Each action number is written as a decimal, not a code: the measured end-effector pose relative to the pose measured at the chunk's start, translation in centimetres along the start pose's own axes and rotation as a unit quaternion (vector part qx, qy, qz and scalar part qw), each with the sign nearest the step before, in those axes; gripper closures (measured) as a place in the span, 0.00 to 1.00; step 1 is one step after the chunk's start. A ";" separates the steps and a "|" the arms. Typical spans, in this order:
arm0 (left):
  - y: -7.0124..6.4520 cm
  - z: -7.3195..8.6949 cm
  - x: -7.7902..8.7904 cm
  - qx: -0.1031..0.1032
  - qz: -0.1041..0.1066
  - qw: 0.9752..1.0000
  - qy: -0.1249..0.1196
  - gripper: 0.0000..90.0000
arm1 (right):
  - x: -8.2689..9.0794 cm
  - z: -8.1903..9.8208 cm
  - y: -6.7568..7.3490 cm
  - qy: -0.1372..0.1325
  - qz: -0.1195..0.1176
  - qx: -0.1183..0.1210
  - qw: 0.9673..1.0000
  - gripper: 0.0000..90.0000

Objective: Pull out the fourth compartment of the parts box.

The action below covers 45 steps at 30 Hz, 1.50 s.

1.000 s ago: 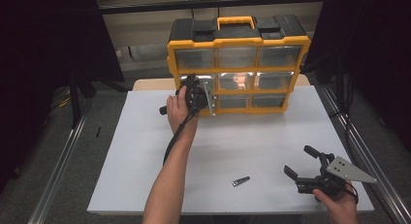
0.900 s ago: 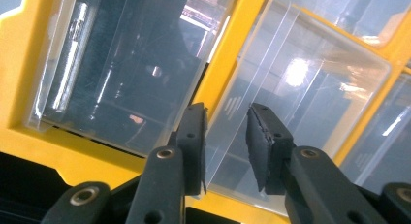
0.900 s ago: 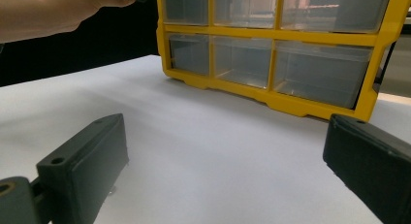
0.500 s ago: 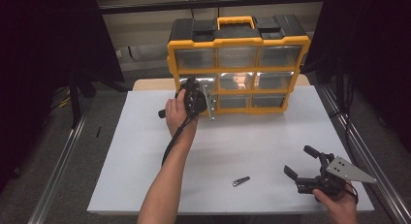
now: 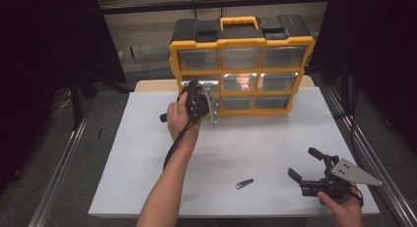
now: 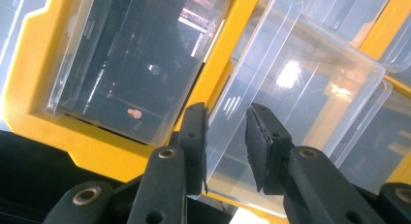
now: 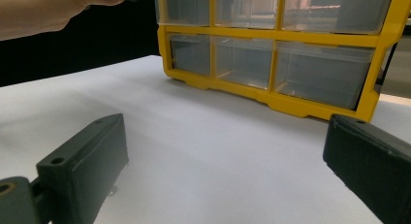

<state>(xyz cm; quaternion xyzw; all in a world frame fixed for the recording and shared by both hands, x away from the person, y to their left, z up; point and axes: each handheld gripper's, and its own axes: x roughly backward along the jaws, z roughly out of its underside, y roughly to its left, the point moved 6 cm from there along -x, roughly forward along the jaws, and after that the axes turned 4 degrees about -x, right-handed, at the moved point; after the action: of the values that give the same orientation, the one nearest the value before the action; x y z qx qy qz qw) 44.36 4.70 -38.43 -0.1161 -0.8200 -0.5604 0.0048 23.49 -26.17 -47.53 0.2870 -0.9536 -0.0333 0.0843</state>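
A yellow and black organizer point(image 5: 174, 60) with clear drawers stands upright at the back of the white table. My left gripper point(image 5: 206, 98) is at its middle row, left side. In the left gripper view one clear drawer point(image 6: 300, 88) sticks out of the yellow frame point(image 6: 68, 136), and its front lip lies between the narrowly set jaws of that gripper point(image 6: 225, 132), which are shut on it. At the table's front right a hand holds my right gripper point(image 5: 302, 162), open and empty, low over the table. It faces the organizer point(image 7: 271, 93) with wide jaws point(image 7: 225, 136).
A small dark metal tool point(image 5: 244, 183) lies on the white table point(image 5: 137, 178) between the two arms, near the front. Metal rails run along both sides of the table. A forearm reaches from the front edge to the organizer.
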 end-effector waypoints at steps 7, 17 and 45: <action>0.0 0.0 0.3 0.005 0.002 1.000 0.001 0.77 | 0.0 0.0 0.0 0.000 0.001 0.000 1.000 0.02; 0.0 -0.1 0.6 0.005 0.001 1.000 -0.001 0.77 | 0.0 0.0 0.0 -0.002 0.000 0.000 1.000 0.02; -0.1 -0.3 1.7 0.006 0.008 1.000 0.000 0.76 | 0.0 0.0 0.0 -0.002 -0.001 -0.001 1.000 0.02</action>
<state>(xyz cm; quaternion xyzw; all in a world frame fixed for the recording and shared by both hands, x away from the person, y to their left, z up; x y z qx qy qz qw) 42.67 4.71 -38.14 -0.1225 -0.8221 -0.5559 0.0098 23.50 -26.13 -47.51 0.2879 -0.9534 -0.0349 0.0831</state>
